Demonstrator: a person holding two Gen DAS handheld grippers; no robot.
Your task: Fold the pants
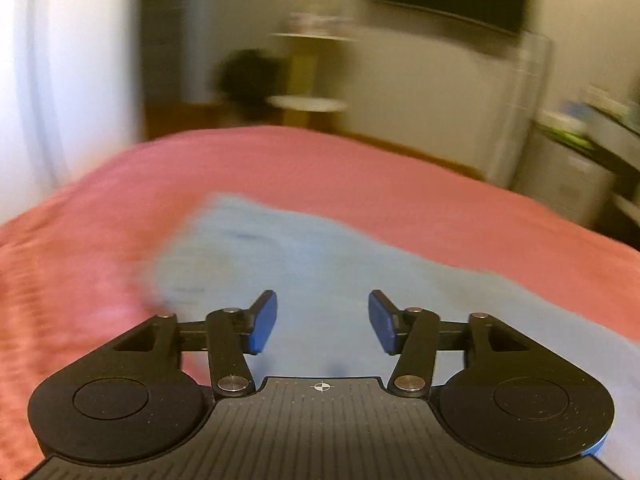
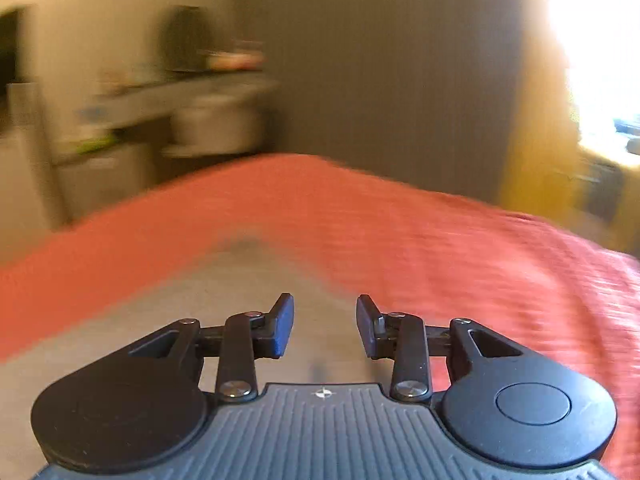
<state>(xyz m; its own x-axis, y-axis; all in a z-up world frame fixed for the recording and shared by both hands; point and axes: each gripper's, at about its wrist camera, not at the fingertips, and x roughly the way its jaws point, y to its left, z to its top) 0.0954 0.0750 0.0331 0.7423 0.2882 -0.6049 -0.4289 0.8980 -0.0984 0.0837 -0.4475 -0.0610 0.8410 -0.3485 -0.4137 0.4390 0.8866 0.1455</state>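
Both grippers, left (image 1: 322,322) and right (image 2: 325,326), gape with nothing held; the pants (image 1: 320,264) lie flat ahead and beneath them on the bed (image 1: 400,184). Closing too deep could pinch the bedcover too.

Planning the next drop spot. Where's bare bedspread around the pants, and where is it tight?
Both views are motion-blurred. Left wrist view: bare bedspread beyond the pants up to the far bed edge, and more to their left. Right wrist view: a wide bare patch right of the pants. Tight spot: under both open tongs, left and right, where the pants fill the view.
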